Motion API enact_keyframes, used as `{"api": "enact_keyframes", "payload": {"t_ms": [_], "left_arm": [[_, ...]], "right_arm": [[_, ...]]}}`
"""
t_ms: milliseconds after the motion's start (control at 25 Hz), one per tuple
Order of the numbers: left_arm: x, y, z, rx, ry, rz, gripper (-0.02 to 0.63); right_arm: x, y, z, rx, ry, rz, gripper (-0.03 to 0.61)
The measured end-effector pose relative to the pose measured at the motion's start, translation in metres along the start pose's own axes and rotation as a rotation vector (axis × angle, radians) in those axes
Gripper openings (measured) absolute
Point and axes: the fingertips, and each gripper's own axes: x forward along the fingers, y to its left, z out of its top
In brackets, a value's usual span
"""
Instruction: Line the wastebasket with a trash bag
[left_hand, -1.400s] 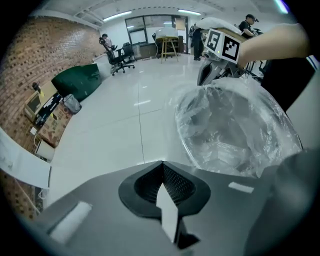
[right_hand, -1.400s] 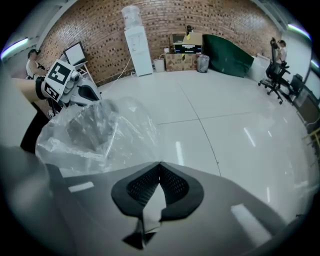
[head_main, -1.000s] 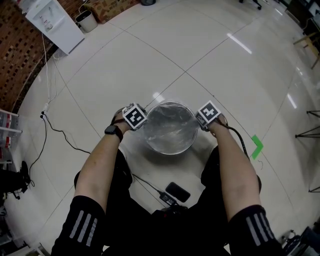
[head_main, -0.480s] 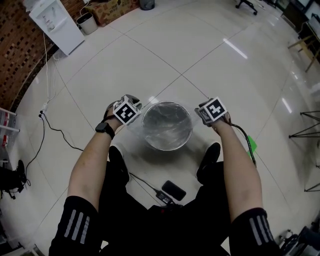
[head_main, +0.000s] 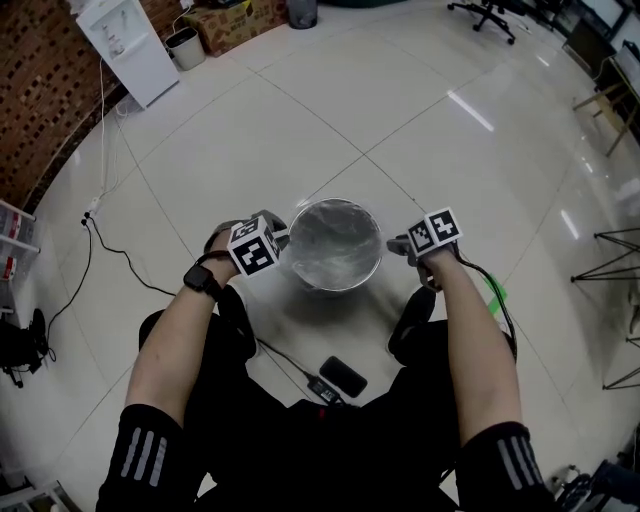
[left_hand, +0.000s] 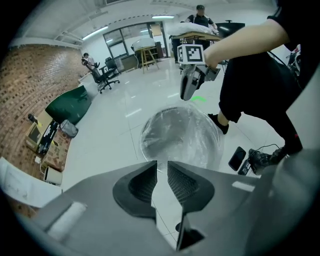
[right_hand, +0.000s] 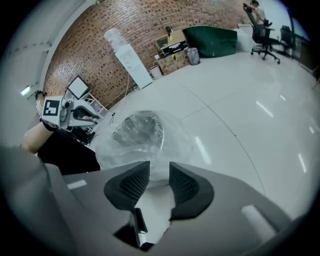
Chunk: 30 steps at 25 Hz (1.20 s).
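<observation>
Wastebasket (head_main: 340, 283) sits on the floor between both hands, trash bag (head_main: 335, 240) over its rim. Left gripper (left_hand: 161, 167) and right gripper (right_hand: 159, 170) are opening, nothing between their jaws. Lining looks finished; next, just back clear.

The wastebasket (head_main: 340, 283) stands on the floor (head_main: 420, 120) in the middle of the frame. The trash bag (head_main: 335, 240) sits inside it, and its edge hangs over the rim. Below the wastebasket, between the person's legs, a phone (head_main: 342, 377) lies on the floor. A strip of tape (head_main: 493, 291) lies to the right of the wastebasket. A water dispenser (head_main: 130, 45) stands in the upper left corner, with a small bin (head_main: 185, 47) and a box (head_main: 235, 22) to its right. A cable (head_main: 110, 250) runs down the left side.
</observation>
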Motion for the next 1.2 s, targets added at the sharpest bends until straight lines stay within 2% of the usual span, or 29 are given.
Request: {"api": "enact_keyframes", "payload": {"t_ms": [120,280,400,520,640,720,920,960,1040,1120,1200], "left_arm": [[-0.008,-0.023,0.000,0.050,0.016,-0.005,0.063],[-0.005,-0.049,-0.007,0.075,0.052,-0.030,0.064],[0.001,-0.066,-0.014,0.086,0.093,-0.048,0.064],[0.016,-0.079,-0.018,0.135,0.127,-0.008,0.088],[0.038,-0.090,-0.019,0.162,0.140,0.006,0.121],[0.050,-0.095,-0.020,0.183,0.146,-0.002,0.123],[0.069,-0.108,-0.025,0.268,0.173,-0.027,0.121],[0.069,-0.110,-0.025,0.283,0.174,-0.028,0.117],[0.064,-0.113,-0.021,0.297,0.166,-0.037,0.092],[0.055,-0.119,-0.014,0.303,0.137,-0.043,-0.005],[0.046,-0.127,-0.008,0.307,0.106,-0.049,-0.005]], "right_arm": [[-0.004,0.001,-0.001,0.016,-0.029,-0.016,0.148],[-0.016,0.008,0.009,0.034,-0.099,-0.022,0.165],[-0.014,0.015,0.000,0.076,-0.086,0.006,0.167],[0.000,0.017,-0.014,0.146,-0.076,0.048,0.169],[0.013,0.016,-0.018,0.200,-0.105,0.085,0.169],[0.018,0.018,-0.015,0.199,-0.123,0.095,0.165],[0.023,0.018,-0.020,0.142,-0.089,0.060,0.038],[0.022,0.017,-0.021,0.139,-0.083,0.059,0.015],[0.019,0.018,-0.023,0.127,-0.066,0.056,0.012],[0.015,0.020,-0.028,0.115,-0.045,0.066,0.011],[0.013,0.023,-0.035,0.109,-0.023,0.084,0.009]]}}
